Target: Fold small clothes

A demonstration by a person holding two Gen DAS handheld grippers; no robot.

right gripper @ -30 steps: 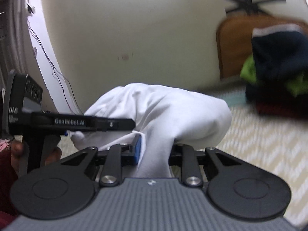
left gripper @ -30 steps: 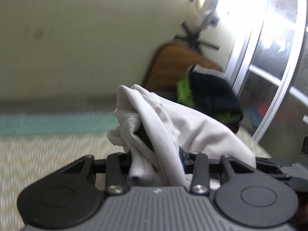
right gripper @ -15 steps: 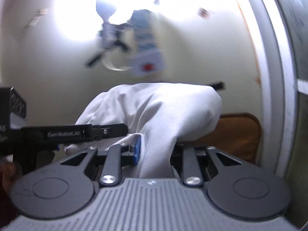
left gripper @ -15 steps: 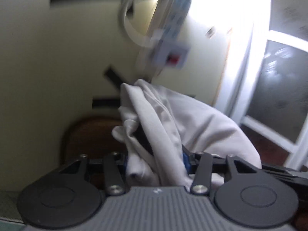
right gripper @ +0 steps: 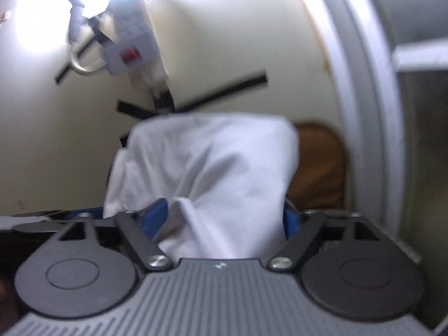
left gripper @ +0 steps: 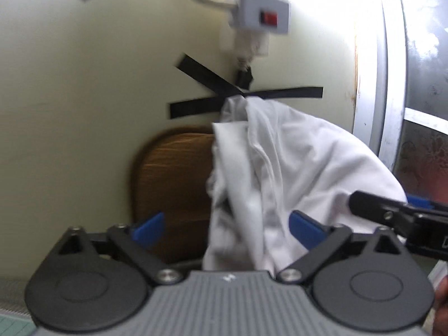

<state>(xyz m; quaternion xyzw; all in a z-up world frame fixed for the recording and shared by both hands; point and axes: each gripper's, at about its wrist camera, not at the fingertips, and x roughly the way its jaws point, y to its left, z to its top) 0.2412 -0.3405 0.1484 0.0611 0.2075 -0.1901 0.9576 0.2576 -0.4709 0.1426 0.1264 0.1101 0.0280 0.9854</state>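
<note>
The white garment [left gripper: 280, 168] is hiding my far view; my left gripper [left gripper: 226, 224] and right gripper [right gripper: 224, 215] are both opening, cloth between them, ungripped.

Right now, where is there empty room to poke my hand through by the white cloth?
On the left gripper, a bare gap lies between its left blue pad and the white cloth, before the brown board. Right of the cloth is crowded: the right gripper pokes in. Both grippers' jaws are opening around the cloth.
</note>
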